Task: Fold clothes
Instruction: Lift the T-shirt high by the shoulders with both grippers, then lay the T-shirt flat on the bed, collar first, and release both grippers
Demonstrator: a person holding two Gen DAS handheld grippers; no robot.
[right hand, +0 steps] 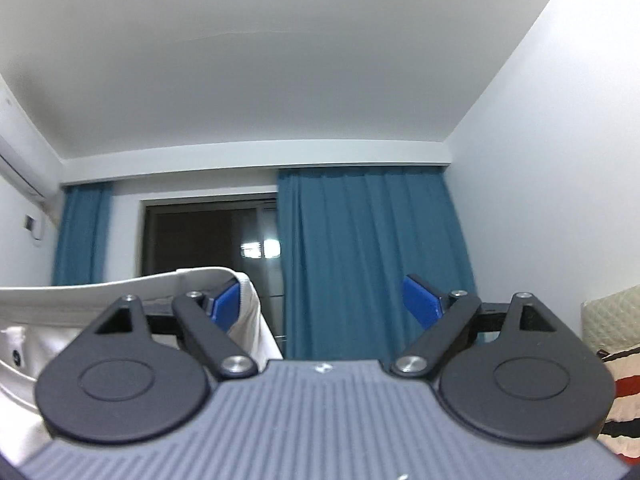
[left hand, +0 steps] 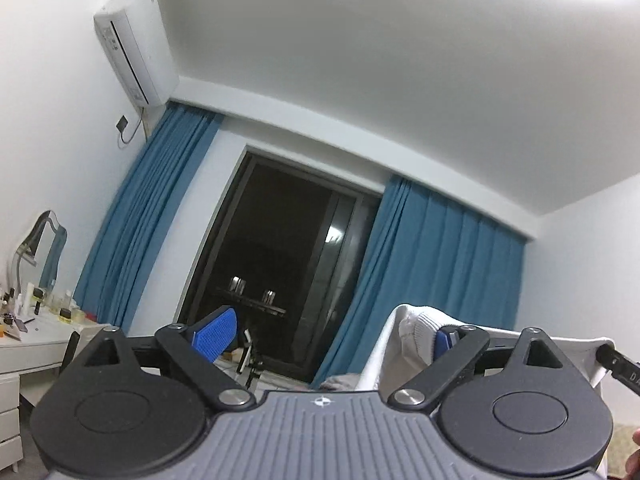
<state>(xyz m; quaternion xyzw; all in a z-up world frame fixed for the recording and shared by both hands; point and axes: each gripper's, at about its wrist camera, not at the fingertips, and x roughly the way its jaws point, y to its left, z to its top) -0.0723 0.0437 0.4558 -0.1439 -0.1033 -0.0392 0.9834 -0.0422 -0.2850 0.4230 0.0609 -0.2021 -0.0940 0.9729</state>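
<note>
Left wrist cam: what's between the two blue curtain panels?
A dark glass door stands between the left curtain and the right curtain, with white wall beside the left one. Both wrist views show it.

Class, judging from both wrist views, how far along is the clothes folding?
Done: no fold shows. In hand: the white garment hangs stretched between the left gripper and right gripper, caught on one finger of each, jaws open. Left: all folding.
</note>
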